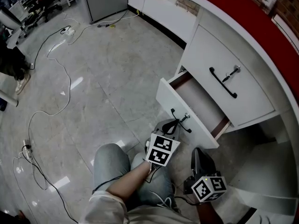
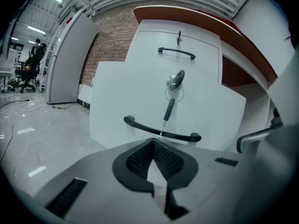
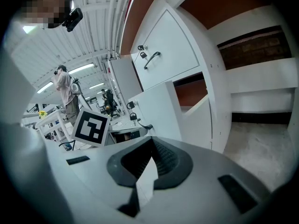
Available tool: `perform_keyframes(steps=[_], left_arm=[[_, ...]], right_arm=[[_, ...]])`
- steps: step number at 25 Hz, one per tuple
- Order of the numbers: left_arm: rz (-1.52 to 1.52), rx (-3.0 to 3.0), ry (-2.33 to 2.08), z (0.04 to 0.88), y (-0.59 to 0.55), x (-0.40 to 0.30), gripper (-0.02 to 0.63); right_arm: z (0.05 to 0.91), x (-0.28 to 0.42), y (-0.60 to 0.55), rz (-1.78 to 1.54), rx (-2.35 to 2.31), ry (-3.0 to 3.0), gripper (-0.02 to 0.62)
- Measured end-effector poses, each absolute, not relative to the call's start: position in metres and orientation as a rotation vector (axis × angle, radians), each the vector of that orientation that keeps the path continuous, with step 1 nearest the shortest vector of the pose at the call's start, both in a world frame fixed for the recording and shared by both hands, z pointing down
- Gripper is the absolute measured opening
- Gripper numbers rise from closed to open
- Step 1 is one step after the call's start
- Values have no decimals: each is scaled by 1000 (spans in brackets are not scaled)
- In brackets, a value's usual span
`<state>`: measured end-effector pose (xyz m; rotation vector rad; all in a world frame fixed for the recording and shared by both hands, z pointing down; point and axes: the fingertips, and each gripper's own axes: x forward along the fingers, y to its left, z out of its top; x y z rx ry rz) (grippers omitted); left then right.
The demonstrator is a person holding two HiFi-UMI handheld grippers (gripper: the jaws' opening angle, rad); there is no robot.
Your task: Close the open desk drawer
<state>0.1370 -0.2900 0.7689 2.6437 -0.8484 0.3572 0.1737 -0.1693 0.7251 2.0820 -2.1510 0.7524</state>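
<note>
The white desk has a red top (image 1: 243,17). Its lower drawer (image 1: 198,106) stands pulled out, with a black handle (image 1: 181,120) and a key in the lock on its front panel. My left gripper (image 1: 170,125) is shut and empty, its tips just in front of that handle (image 2: 161,130), below the hanging keys (image 2: 174,81); I cannot tell whether they touch. The left gripper (image 2: 154,143) faces the panel squarely. To the right and lower, my right gripper (image 1: 200,157) is shut on nothing. From the right gripper (image 3: 150,143) the open drawer (image 3: 161,108) shows side-on.
The upper drawer (image 1: 224,76) is closed, with a black handle (image 1: 222,82). Under the desk on the right is an open shelf bay (image 1: 266,167). Cables (image 1: 56,59) and a power strip lie on the grey floor at left. The person's knees (image 1: 117,167) are below the grippers.
</note>
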Motion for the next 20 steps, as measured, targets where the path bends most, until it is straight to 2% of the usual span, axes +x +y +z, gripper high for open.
perform_keyframes(steps=[20], left_arm=[[334, 2676, -851, 769, -300, 151, 8]], right_arm=[[732, 172, -175, 752, 2053, -2174, -2]])
